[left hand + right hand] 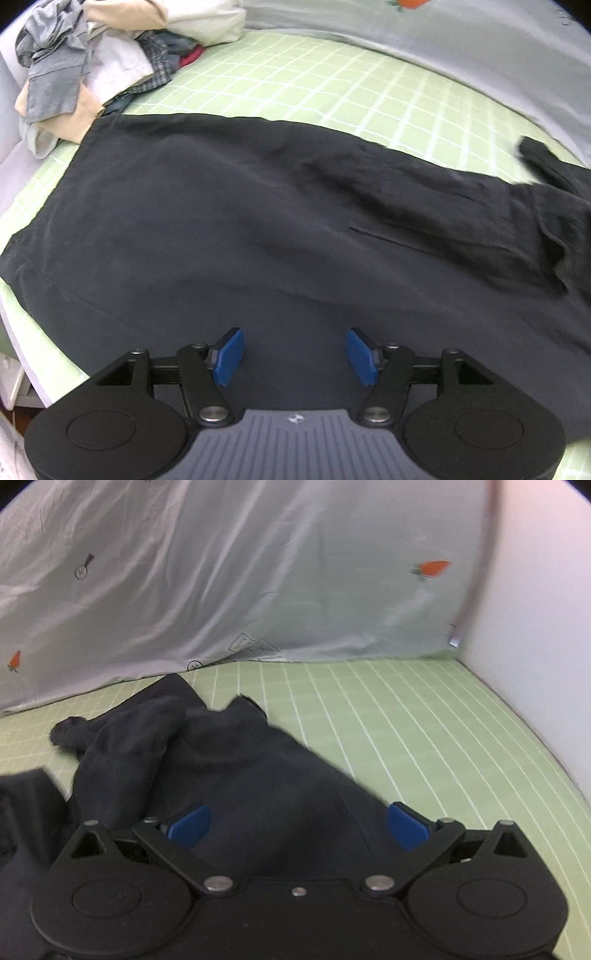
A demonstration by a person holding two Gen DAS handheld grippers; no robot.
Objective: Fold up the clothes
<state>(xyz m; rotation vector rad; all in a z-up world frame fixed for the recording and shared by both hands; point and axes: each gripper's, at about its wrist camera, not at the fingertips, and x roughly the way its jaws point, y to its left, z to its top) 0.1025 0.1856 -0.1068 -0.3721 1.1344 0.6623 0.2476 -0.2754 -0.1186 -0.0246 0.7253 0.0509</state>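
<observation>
Far left, a pile of unfolded laundry (88,62) sits on the green checked sheet (295,85), near the dark garment's left edge. The dark garment (221,221), shorts or trousers by the look of it, lies spread mostly flat across the bed, a pocket slit near the middle, its right end bunched and lumpy (155,738). My left gripper (294,356) hangs over the flat near part with its jaws roughly half spread and nothing between the blue pads; they aren't pressing cloth. My right gripper (297,825) has its jaws wide apart over the rumpled right end; cloth lies between the pads but they don't pinch it, so nothing is held. Behind it a pale printed cover (221,572) rises at the back of the bed. My read on handling: thin, soft, light fabric, limp, will sag and slide on itself, not fragile. Best grip is probably hem or edge corners, pinching a single doubled layer, left side at the flat hem, right side once the bunched end is pulled straight.
</observation>
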